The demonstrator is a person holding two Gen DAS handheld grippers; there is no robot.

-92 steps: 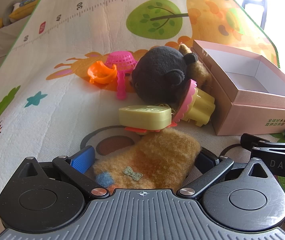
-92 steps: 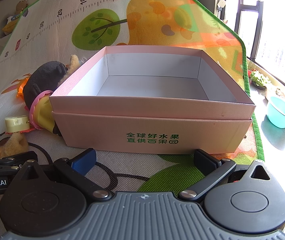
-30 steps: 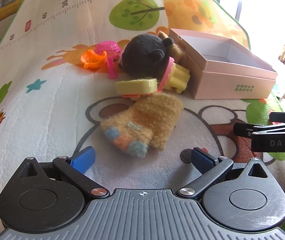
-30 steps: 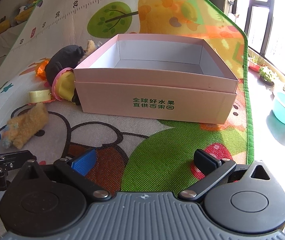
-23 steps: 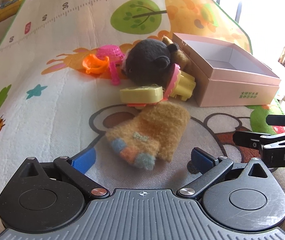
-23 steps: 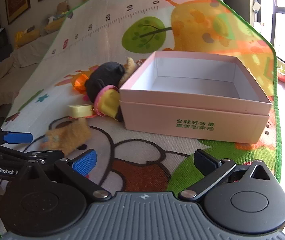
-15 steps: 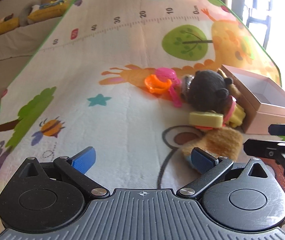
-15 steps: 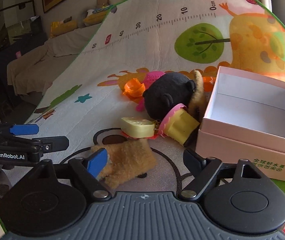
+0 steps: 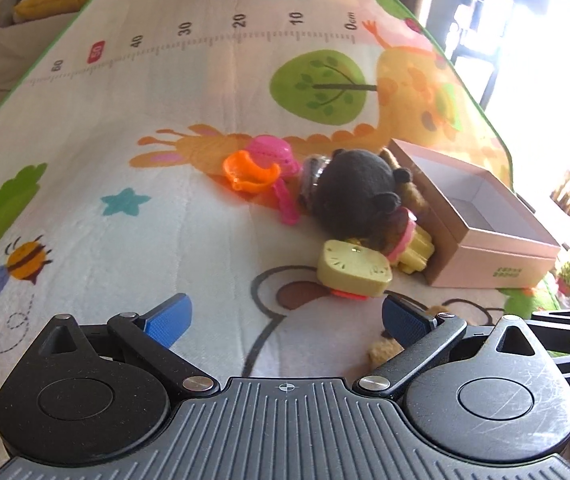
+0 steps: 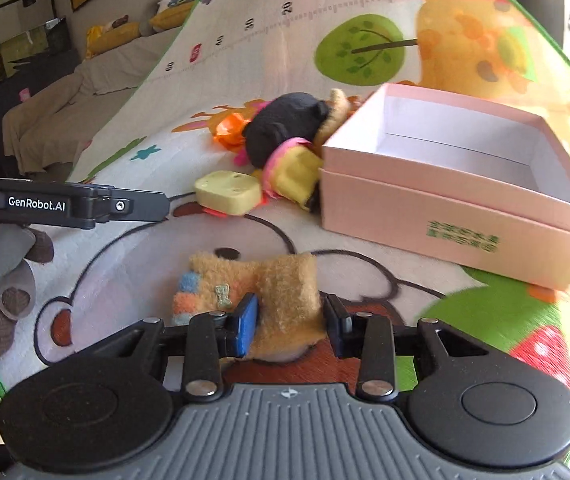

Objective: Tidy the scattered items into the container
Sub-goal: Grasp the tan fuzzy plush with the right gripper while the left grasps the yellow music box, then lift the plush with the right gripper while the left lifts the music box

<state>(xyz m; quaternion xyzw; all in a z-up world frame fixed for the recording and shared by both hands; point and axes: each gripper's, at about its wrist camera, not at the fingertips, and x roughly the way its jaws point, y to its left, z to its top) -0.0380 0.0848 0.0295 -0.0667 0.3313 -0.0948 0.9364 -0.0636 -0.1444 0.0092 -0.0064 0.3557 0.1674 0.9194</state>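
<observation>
A fuzzy tan glove (image 10: 269, 292) with coloured fingertips lies on the play mat. My right gripper (image 10: 291, 324) has its cuff end between its jaws, which are closing, and both pads press into the plush. Only a tan scrap of the glove (image 9: 383, 350) shows in the left wrist view. My left gripper (image 9: 285, 316) hangs open over bare mat, left of the glove, with nothing between its fingers. The pink box (image 10: 457, 216) stands open and empty to the right. Against its left wall lie a black plush bear (image 10: 285, 124), a yellow cup with a pink rim (image 10: 293, 168) and a pale yellow block (image 10: 227, 192).
An orange cup (image 9: 249, 170) and a pink strainer (image 9: 273, 152) lie behind the bear. The printed play mat (image 9: 125, 120) stretches wide to the left. A sofa with cushions (image 10: 85, 80) lies beyond the mat's far left edge. A gloved hand (image 10: 1, 312) holds the left gripper.
The right gripper swung left from the box to the glove and its jaws narrowed onto it. The left gripper drew back to the left, off the glove, still open.
</observation>
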